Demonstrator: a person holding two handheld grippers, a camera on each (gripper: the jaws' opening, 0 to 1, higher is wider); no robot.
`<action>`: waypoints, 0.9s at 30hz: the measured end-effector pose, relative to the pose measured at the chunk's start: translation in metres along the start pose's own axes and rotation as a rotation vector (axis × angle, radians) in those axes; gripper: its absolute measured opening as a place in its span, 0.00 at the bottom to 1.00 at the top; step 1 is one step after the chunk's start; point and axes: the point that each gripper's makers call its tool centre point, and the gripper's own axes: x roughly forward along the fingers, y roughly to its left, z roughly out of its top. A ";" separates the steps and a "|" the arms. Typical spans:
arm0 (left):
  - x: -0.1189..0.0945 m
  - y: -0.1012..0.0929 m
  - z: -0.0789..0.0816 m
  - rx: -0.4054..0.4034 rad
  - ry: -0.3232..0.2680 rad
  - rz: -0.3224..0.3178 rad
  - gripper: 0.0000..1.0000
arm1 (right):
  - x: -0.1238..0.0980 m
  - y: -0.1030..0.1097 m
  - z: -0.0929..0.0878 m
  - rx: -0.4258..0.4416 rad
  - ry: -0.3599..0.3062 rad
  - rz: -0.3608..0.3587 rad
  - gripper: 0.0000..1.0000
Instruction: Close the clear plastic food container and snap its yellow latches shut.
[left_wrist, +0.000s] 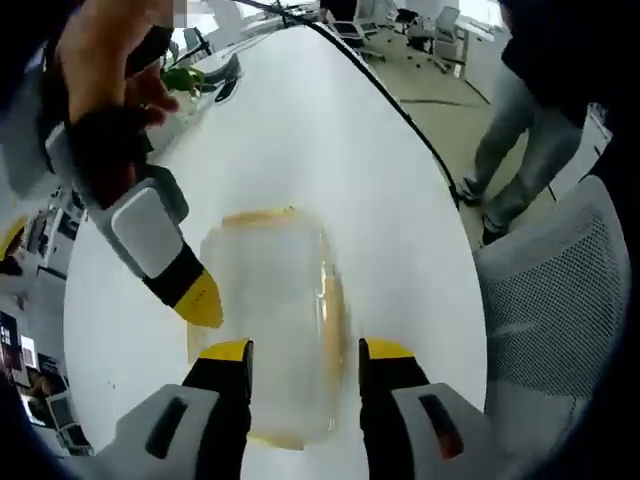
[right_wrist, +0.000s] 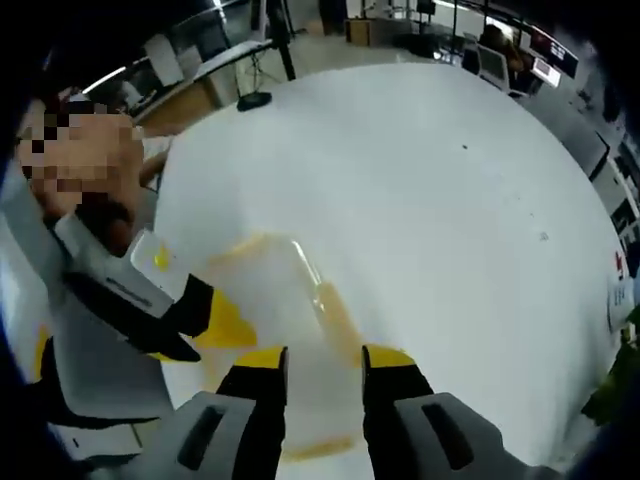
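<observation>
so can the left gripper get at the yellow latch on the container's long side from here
Probably yes: the left gripper hangs open just over the container, and nothing lies between its fingers and the yellow latch.

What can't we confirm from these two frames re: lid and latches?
- Left gripper view: container near edge sits behind the left tool; lid seating unclear.
- Left gripper view: side latch is blurred, snapped or not unreadable.
- Right gripper view: other tool covers the container side.
</observation>
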 end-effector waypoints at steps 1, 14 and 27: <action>0.000 0.001 0.002 -0.011 -0.004 0.000 0.42 | 0.001 0.003 0.000 -0.022 0.010 0.013 0.27; 0.007 0.012 0.008 -0.127 0.019 0.009 0.43 | 0.014 0.006 0.011 -0.025 0.060 0.148 0.24; 0.012 0.014 0.007 -0.091 0.116 0.074 0.44 | 0.019 0.003 0.009 -0.049 0.139 0.214 0.28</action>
